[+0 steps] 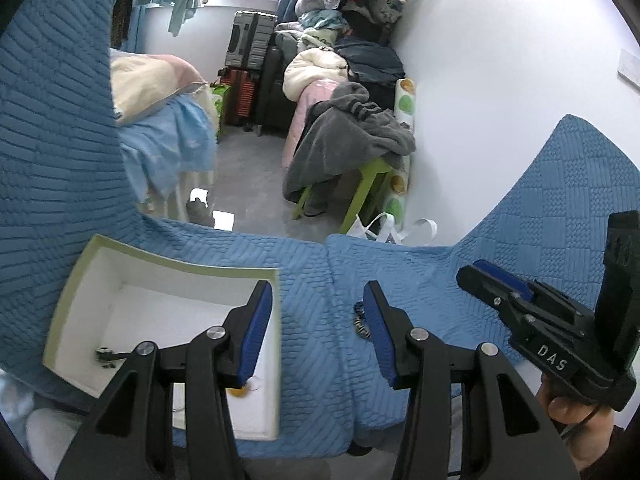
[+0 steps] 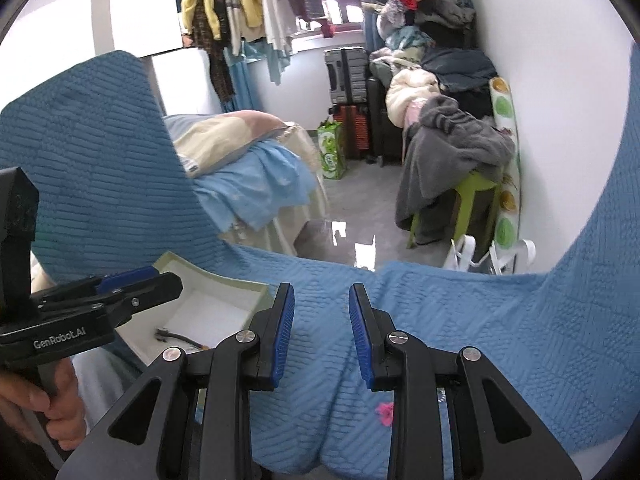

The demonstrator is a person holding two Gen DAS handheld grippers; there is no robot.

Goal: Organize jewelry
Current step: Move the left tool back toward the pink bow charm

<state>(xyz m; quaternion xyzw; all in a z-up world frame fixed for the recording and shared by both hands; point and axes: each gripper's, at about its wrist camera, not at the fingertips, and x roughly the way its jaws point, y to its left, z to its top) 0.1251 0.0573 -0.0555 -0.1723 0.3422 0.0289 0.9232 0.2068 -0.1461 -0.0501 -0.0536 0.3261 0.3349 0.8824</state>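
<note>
**Jewelry partly boxed; pieces remain on the quilt**

Jewelry is split between two places, taking the open white box [image 1: 160, 312] as the reference point. Inside the box, on its floor near the front wall, lies a small dark piece [image 1: 106, 354], and an orange-yellow item [image 1: 240, 393] shows near the box's right wall, partly hidden by a finger. Outside the box, to its right on the blue quilt [image 1: 312, 320], a striped black-and-white piece [image 1: 362, 326] lies half concealed behind the left gripper's right finger. A pink item [image 2: 385, 410] rests further right of the box, seen under the right gripper's linkage; its kind cannot be determined.

The left gripper [image 1: 318, 332] hovers over the right edge of the box and the adjoining quilt, fingers parted, nothing between them. The right gripper [image 2: 322, 334] hangs over the quilt to the right of the box, fingers narrowly parted and likewise empty.

Beyond the box, past the quilt's far edge, stand a bed, a green stool [image 1: 370, 184] draped with grey cloth, and suitcases.

Assessment: task is under way, not complete. At least two items appear stowed; the striped piece and possibly the pink item remain to be collected.
</note>
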